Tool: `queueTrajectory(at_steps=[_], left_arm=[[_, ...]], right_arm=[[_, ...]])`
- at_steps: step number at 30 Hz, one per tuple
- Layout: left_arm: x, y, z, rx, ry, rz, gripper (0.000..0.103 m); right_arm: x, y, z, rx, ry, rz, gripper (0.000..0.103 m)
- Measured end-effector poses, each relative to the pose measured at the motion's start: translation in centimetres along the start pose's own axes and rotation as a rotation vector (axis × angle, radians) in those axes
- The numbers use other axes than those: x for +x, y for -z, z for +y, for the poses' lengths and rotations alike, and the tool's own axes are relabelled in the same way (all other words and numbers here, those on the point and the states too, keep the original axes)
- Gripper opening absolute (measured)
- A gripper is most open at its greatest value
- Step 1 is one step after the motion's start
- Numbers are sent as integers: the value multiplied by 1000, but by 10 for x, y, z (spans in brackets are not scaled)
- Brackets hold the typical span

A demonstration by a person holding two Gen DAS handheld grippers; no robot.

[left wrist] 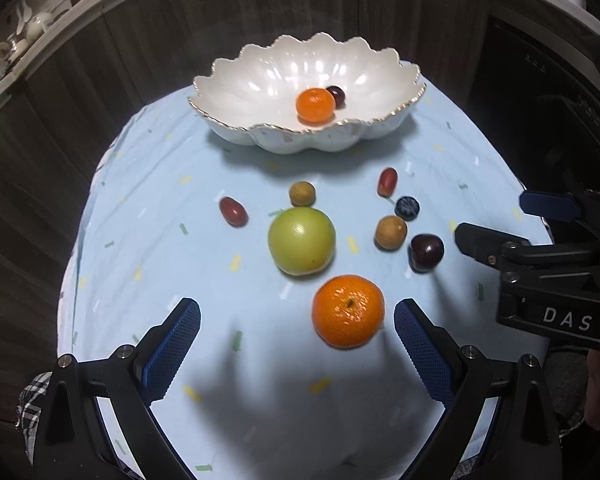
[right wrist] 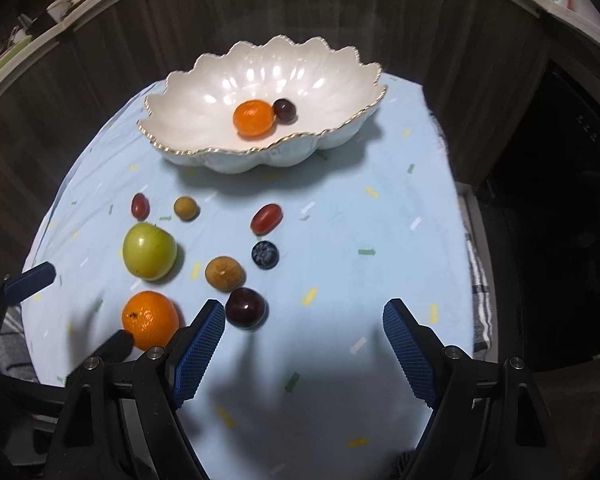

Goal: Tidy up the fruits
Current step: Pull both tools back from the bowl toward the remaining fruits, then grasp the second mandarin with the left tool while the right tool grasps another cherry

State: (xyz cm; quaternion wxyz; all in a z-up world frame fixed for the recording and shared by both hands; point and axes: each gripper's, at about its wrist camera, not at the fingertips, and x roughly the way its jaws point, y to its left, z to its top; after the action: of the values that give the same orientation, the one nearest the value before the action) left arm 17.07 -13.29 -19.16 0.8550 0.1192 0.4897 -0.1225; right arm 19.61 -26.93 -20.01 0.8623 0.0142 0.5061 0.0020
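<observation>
Items I logged by surface: bowl [left wrist: 236, 92], glazed white ceramic, pearly gloss, gilt scalloped rim. Tablecloth [left wrist: 160, 208], matt pale-blue cloth, faintly creased. Wall panels [right wrist: 440, 20], dark wood grain, dull. Gripper pads [right wrist: 199, 356], blue rubber, ribbed texture; their arms matt black plastic. Green apple [left wrist: 302, 240], smooth and shiny. Orange [left wrist: 348, 311], pitted, glossy.

One white scalloped bowl [left wrist: 260, 80] holds one orange [left wrist: 315, 105] and one dark cherry [left wrist: 335, 96]. In front of the bowl lie one orange [left wrist: 348, 311], one green apple [left wrist: 301, 240], two red grape tomatoes [left wrist: 233, 211] [left wrist: 387, 182], two brown longans [left wrist: 302, 193] [left wrist: 391, 232], one blueberry [left wrist: 407, 207] and one dark cherry [left wrist: 427, 252].
</observation>
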Motion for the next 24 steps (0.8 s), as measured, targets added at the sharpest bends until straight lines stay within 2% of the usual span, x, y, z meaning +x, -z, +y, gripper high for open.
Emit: queueTrajectory(at_steps=[7,13,20,24], left_arm=[[10,5,-8,14,24,18,98],[21,6,-8,4,45,32,91],[35,6,-7,-13,59,60,82],[38,6,-8,-7,70,68,73]], right_arm=[[15,0,4,-33,-34,37,82],[23,-2,11,-53,-49,53,82],[35,-4,18,-65,-26,76,80],[43,-3,21,-68,-38,100,68]])
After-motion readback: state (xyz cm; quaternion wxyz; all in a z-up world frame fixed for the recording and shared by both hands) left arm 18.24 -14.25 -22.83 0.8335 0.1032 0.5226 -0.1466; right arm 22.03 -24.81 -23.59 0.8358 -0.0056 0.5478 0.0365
